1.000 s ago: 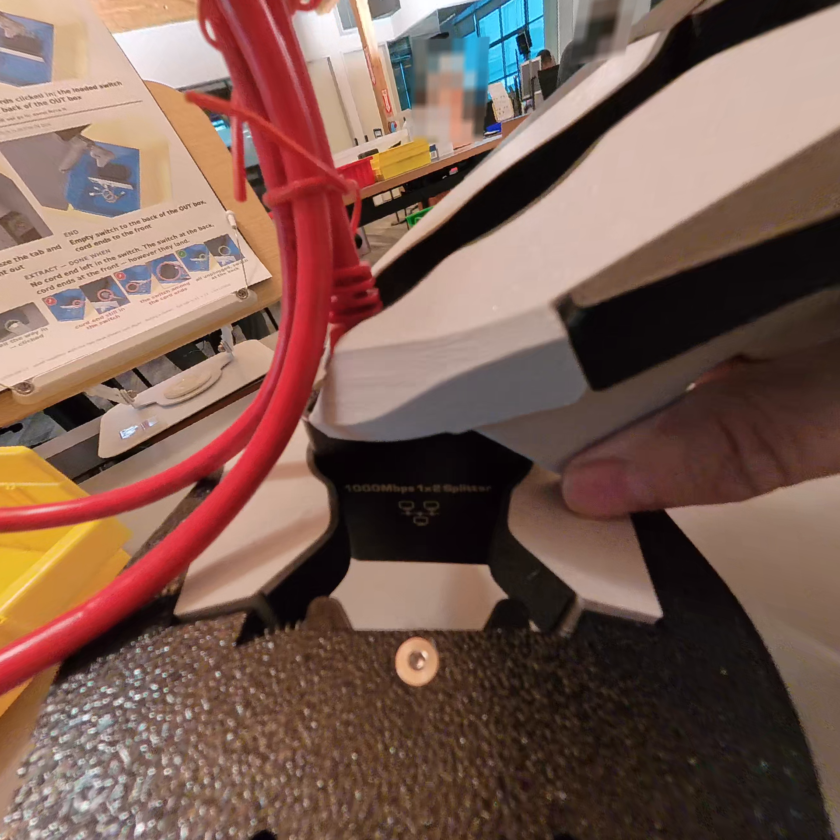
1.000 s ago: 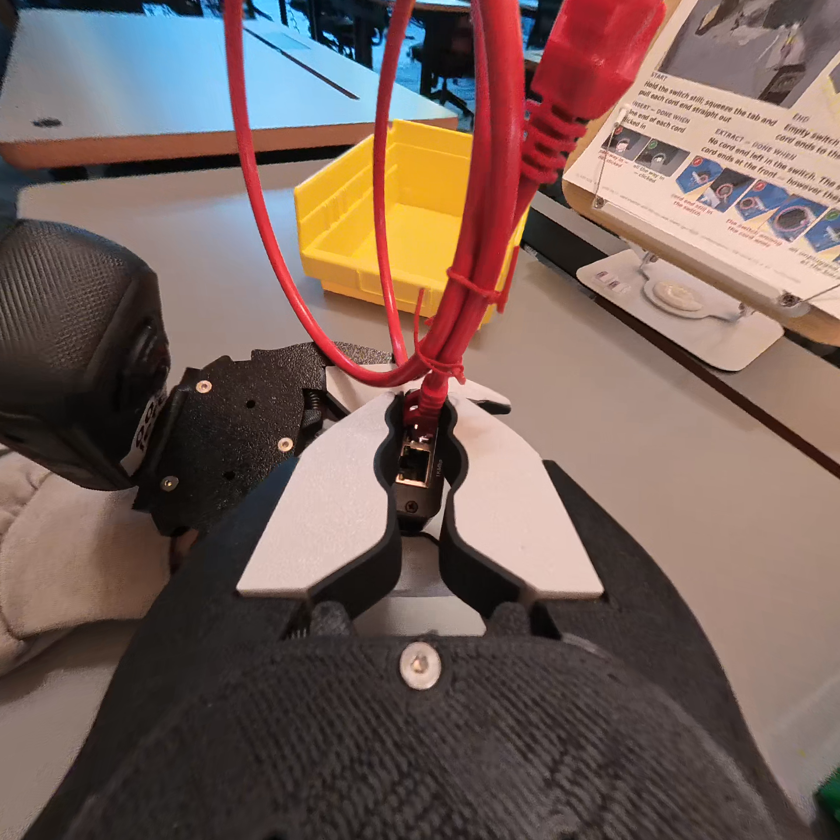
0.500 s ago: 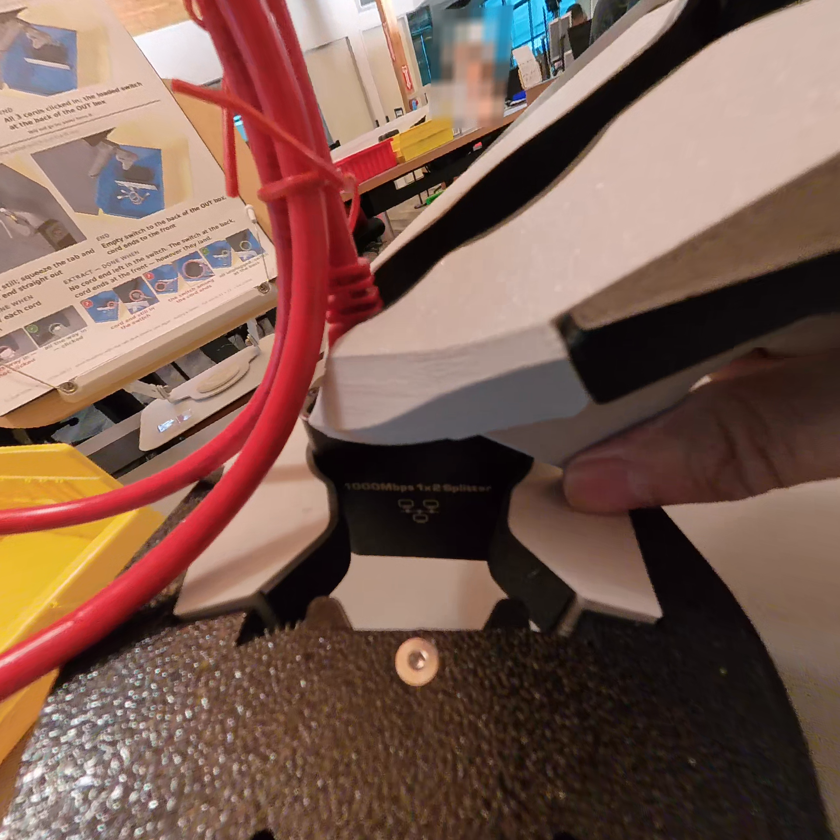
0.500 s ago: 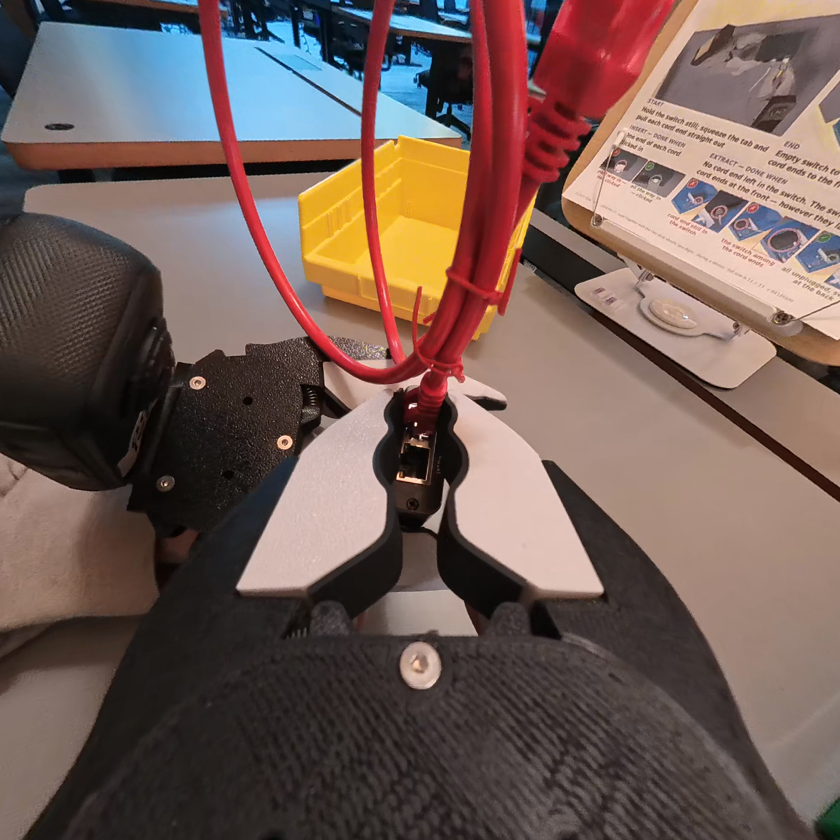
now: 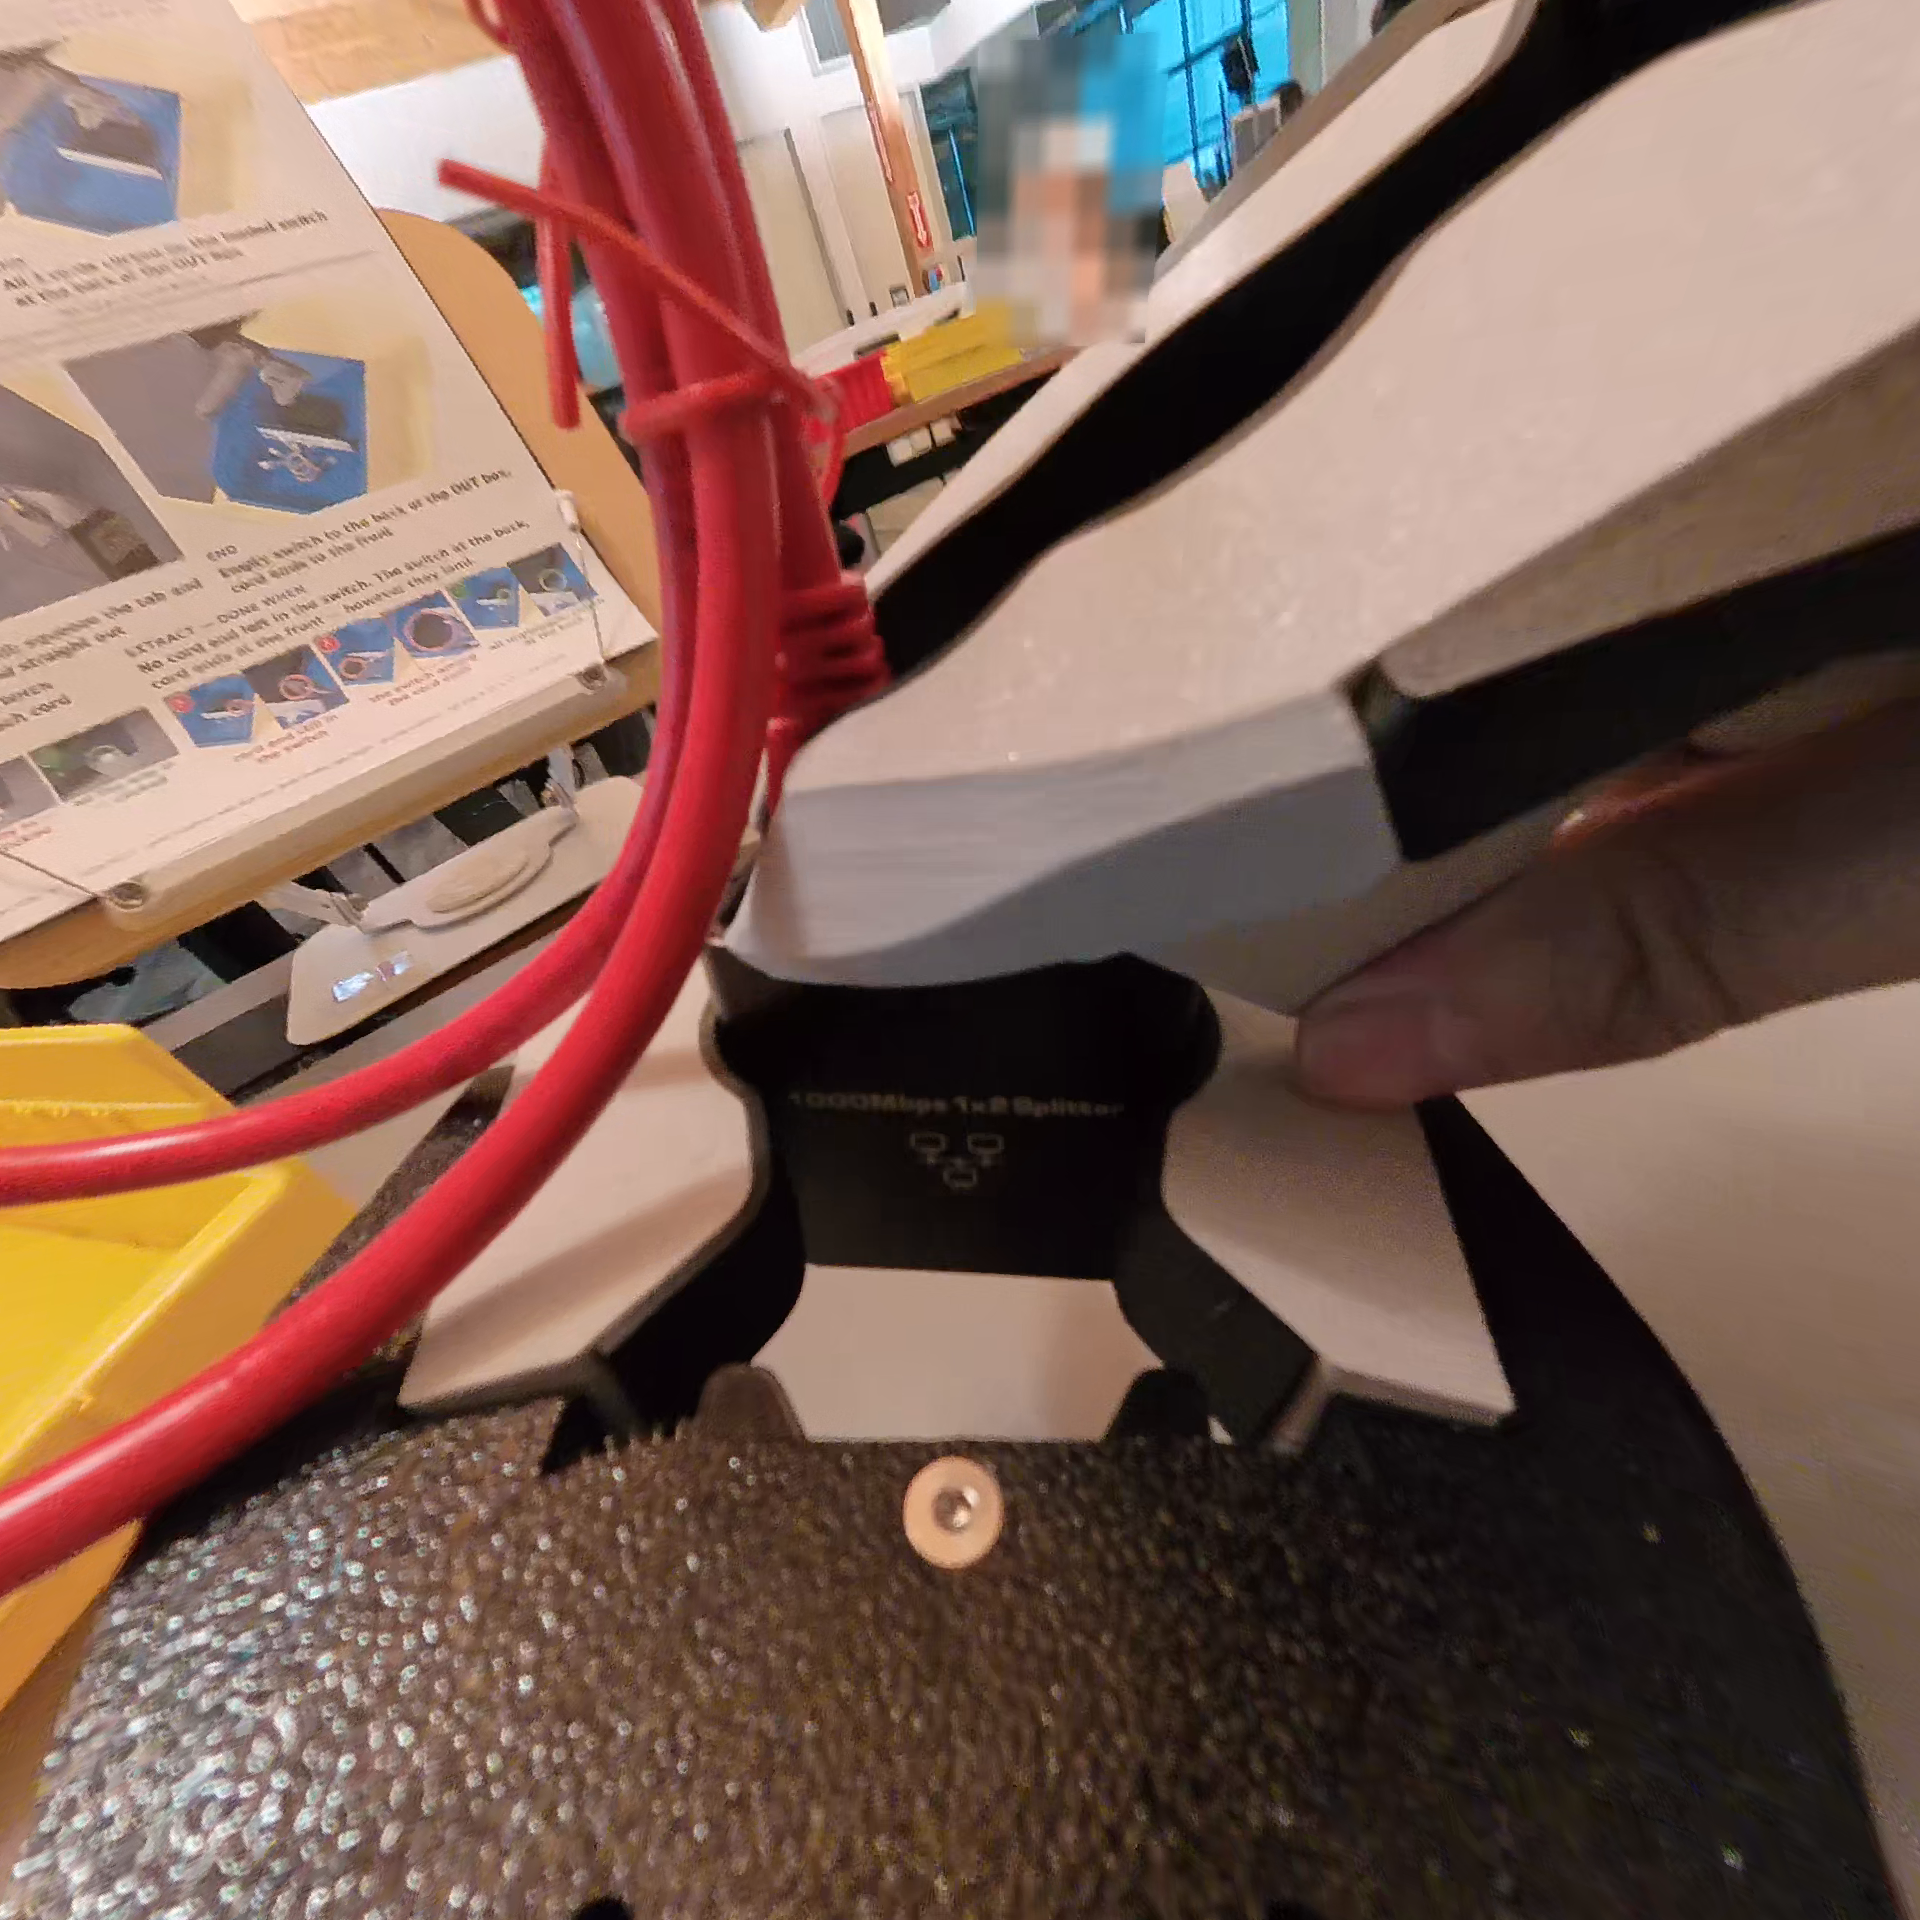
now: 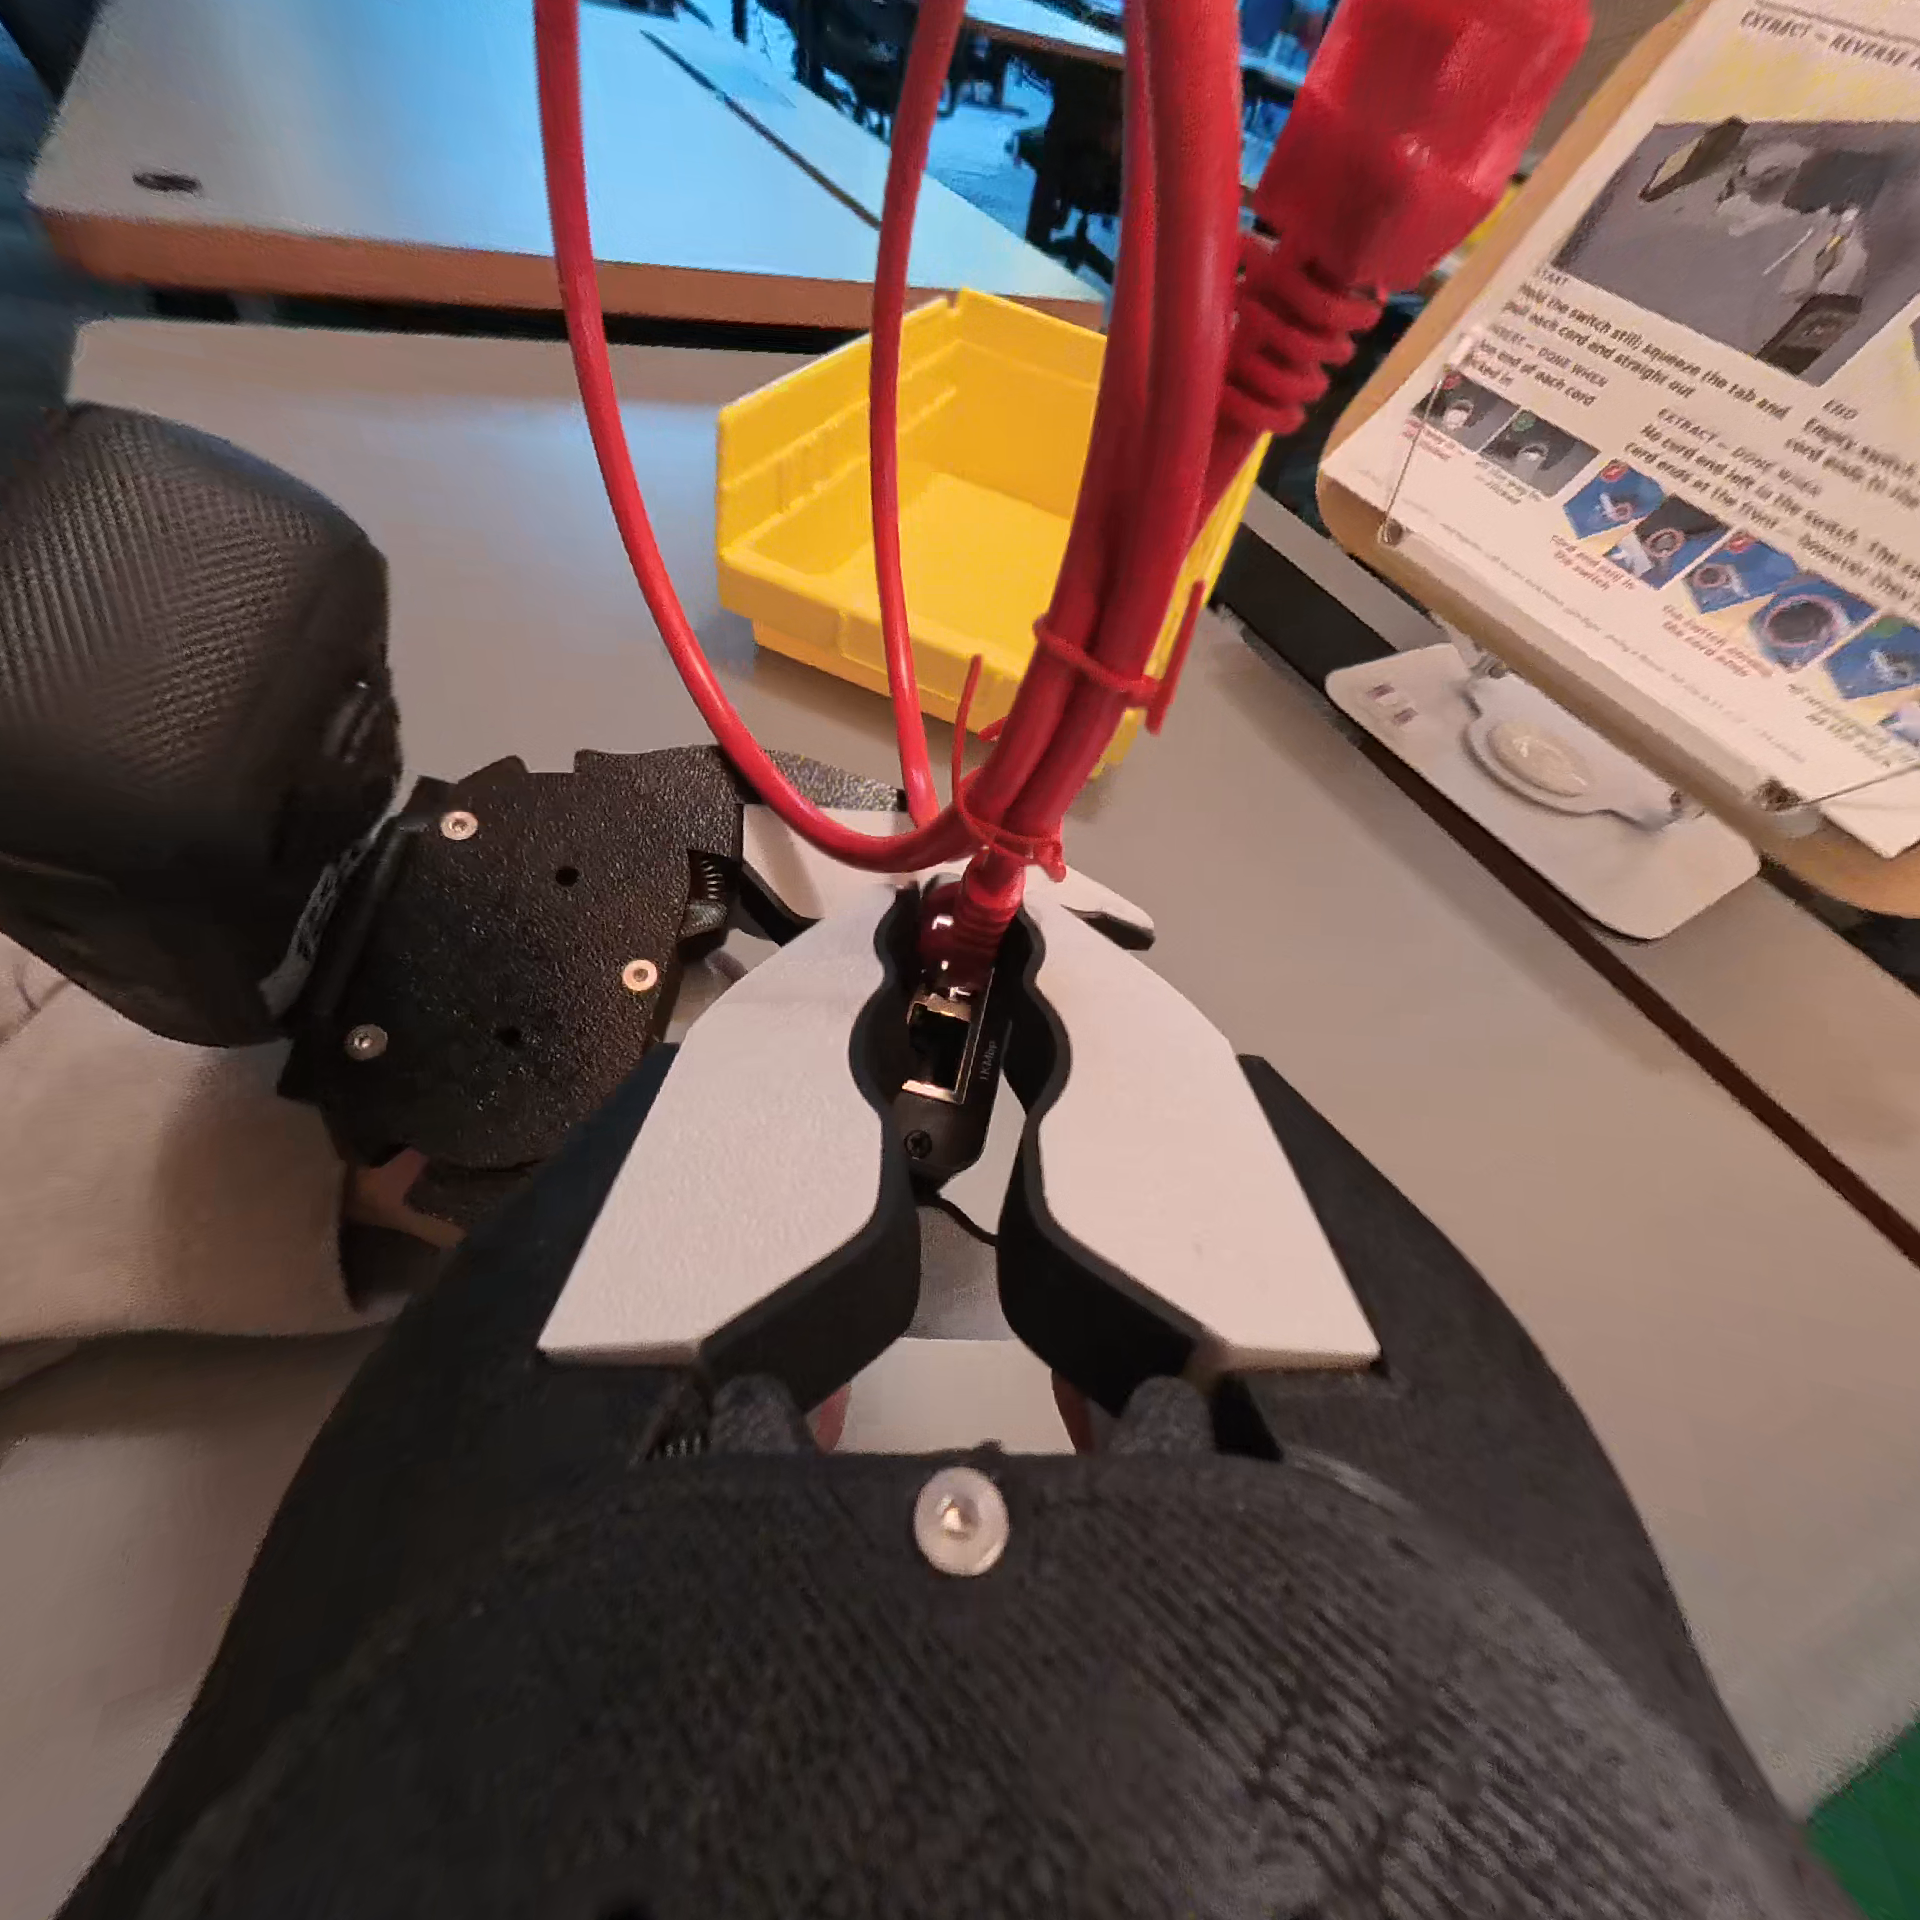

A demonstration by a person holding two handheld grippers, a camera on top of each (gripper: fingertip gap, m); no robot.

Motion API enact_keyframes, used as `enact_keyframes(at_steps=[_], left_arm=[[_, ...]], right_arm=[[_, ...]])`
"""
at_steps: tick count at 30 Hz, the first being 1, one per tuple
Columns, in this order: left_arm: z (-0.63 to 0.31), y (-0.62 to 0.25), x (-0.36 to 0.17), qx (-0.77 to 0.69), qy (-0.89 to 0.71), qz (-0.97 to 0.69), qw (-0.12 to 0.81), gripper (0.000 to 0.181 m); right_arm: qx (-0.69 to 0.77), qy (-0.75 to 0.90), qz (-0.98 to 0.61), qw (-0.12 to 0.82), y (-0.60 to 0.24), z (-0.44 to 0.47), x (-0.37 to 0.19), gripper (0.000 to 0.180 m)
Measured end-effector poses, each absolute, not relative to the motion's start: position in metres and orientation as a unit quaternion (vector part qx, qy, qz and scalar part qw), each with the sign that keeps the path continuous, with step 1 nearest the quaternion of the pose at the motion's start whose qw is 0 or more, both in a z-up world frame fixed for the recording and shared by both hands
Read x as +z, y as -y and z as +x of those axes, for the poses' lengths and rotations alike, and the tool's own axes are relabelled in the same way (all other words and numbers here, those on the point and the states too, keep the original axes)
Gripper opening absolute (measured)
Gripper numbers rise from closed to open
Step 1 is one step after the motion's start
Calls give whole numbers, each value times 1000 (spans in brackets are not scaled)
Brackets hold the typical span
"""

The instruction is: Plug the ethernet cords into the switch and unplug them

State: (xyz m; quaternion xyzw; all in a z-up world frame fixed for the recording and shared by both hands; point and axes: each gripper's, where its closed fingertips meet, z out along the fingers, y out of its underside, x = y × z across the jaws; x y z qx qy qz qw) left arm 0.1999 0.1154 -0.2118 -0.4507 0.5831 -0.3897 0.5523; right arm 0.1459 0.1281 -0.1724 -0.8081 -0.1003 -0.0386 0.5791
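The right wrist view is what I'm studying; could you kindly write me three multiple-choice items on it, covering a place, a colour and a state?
1. Where is the yellow bin?
A) On the grey table, beyond the gripper
B) On the paper stand
C) Under the table

2. What colour is the cord?
A) Blue
B) Red
C) White

3. What is the state of the switch's nearer port?
A) Taped over
B) Holding a plug
C) Empty

Answers: 1 A, it sits on the tabletop behind the cord; 2 B, every loop is red; 3 C, its opening is bare, and the plug sits in the farther one.
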Motion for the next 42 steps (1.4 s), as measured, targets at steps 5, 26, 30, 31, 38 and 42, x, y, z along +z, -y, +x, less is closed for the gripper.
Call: enact_keyframes(at_steps=[5, 26, 30, 31, 38, 42], left_arm=[[203, -116, -216, -389, -585, -460, 543, 76], [202, -125, -218, -393, -575, -478, 535, 76], [201, -125, -218, -384, -581, -475, 538, 76], [201, -124, -218, -381, -585, -473, 537, 76], [201, -124, -219, -395, -583, -479, 525, 75], [199, -126, -214, -377, -585, -469, 544, 76]], right_arm=[[-54, 109, -818, 562, -128, 149, -176, 17], [-71, 135, -833, 532, -136, 146, -178, 17], [-7, 96, -823, 560, -135, 148, -177, 17], [-3, 94, -823, 561, -135, 149, -178, 17], [-80, 143, -842, 514, -137, 147, -179, 18], [-7, 97, -828, 553, -136, 146, -174, 17]])
